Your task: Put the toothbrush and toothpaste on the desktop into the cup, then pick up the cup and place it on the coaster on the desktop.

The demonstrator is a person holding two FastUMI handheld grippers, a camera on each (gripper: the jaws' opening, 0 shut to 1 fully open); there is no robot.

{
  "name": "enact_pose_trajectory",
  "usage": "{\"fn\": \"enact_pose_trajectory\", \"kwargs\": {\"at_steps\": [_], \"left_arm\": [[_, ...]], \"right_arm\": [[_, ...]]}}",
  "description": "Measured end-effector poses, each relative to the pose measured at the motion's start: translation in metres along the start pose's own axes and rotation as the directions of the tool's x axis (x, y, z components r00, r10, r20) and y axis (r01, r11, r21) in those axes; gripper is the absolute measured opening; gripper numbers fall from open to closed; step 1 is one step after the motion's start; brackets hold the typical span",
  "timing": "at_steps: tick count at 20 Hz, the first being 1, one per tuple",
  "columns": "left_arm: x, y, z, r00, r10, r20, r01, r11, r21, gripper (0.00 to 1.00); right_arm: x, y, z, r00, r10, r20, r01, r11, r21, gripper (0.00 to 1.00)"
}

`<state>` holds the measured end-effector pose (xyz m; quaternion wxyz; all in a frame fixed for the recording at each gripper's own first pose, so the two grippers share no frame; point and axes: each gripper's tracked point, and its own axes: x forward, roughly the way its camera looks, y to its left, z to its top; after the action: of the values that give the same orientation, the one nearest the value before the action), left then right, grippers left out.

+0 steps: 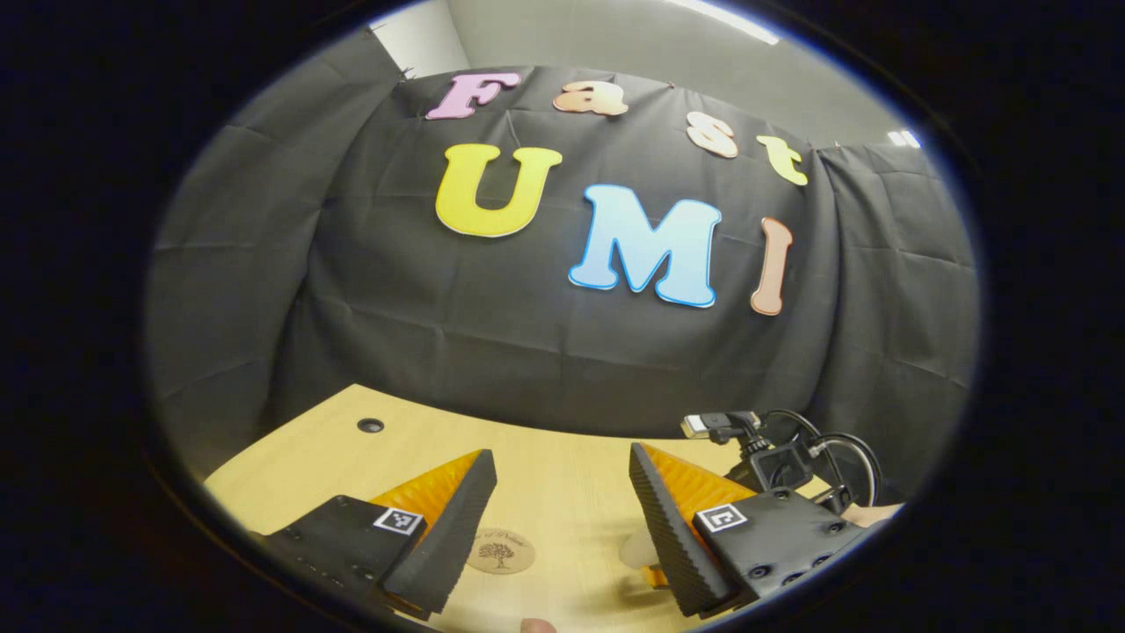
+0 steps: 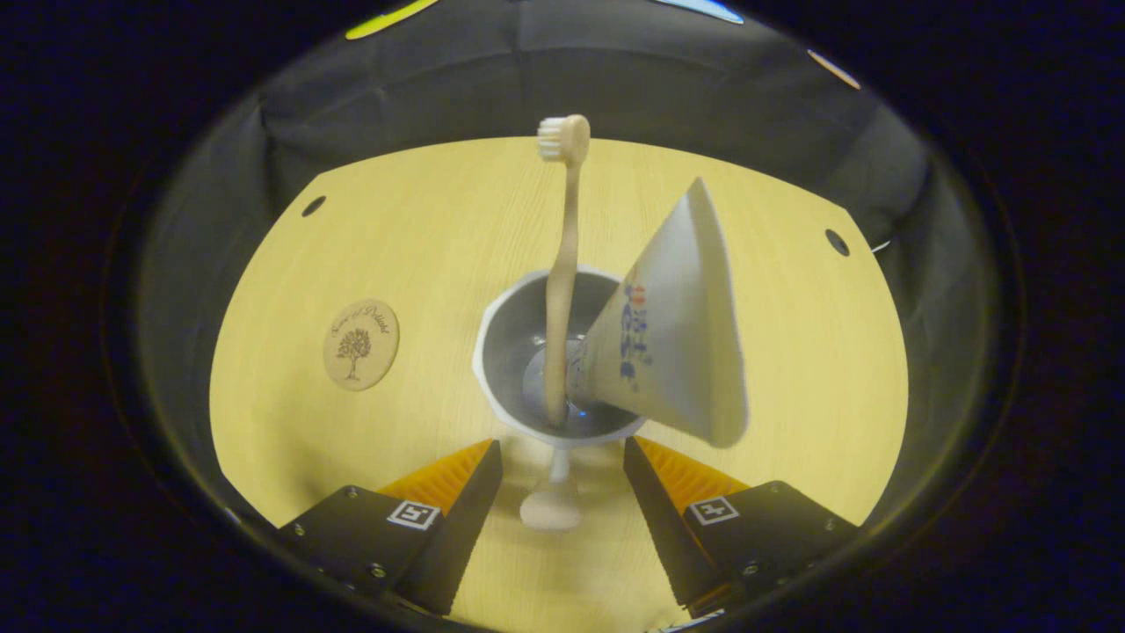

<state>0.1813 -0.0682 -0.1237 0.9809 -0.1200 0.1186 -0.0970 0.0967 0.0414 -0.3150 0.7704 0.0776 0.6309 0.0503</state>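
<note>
While coaster [image 1: 500, 551] shows leftward, cup [image 2: 510, 352] rightward

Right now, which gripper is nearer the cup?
Right. The right gripper hangs open just over the cup, fingers either side of its near rim. The left gripper is open over the table near the coaster, away from the cup.

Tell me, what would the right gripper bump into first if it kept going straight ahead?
Most likely the cup. It stands just ahead of the open right gripper, with the toothbrush and toothpaste already inside. Depth is hard to judge here.
</note>
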Motion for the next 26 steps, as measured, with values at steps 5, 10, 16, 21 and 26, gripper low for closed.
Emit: {"fn": "enact_pose_trajectory", "kwargs": {"at_steps": [5, 10, 16, 21, 26], "left_arm": [[-0.002, 0.000, -0.007, 1.000, -0.004, -0.028, 0.004, 1.000, -0.006, 0.96], [-0.002, 0.000, -0.016, 0.998, -0.008, -0.054, 0.006, 1.000, -0.026, 0.96], [-0.007, 0.012, -0.023, 0.997, 0.008, -0.071, -0.010, 1.000, -0.030, 0.96], [-0.023, 0.024, -0.025, 0.996, 0.024, -0.081, -0.027, 0.999, -0.031, 0.96], [-0.041, 0.039, -0.019, 0.996, 0.049, -0.074, -0.052, 0.998, -0.032, 0.96]], "right_arm": [[0.010, 0.003, 0.005, 0.999, 0.013, -0.046, -0.012, 0.999, 0.036, 0.75], [0.018, -0.006, 0.004, 0.998, -0.016, -0.068, 0.020, 0.999, 0.045, 0.46], [0.014, -0.008, 0.006, 0.999, -0.037, -0.034, 0.038, 0.999, 0.021, 0.27], [0.003, 0.007, 0.010, 1.000, -0.026, 0.000, 0.026, 1.000, -0.011, 0.26], [0.006, 0.050, 0.011, 1.000, 0.019, 0.003, -0.019, 0.999, -0.049, 0.25]]}}
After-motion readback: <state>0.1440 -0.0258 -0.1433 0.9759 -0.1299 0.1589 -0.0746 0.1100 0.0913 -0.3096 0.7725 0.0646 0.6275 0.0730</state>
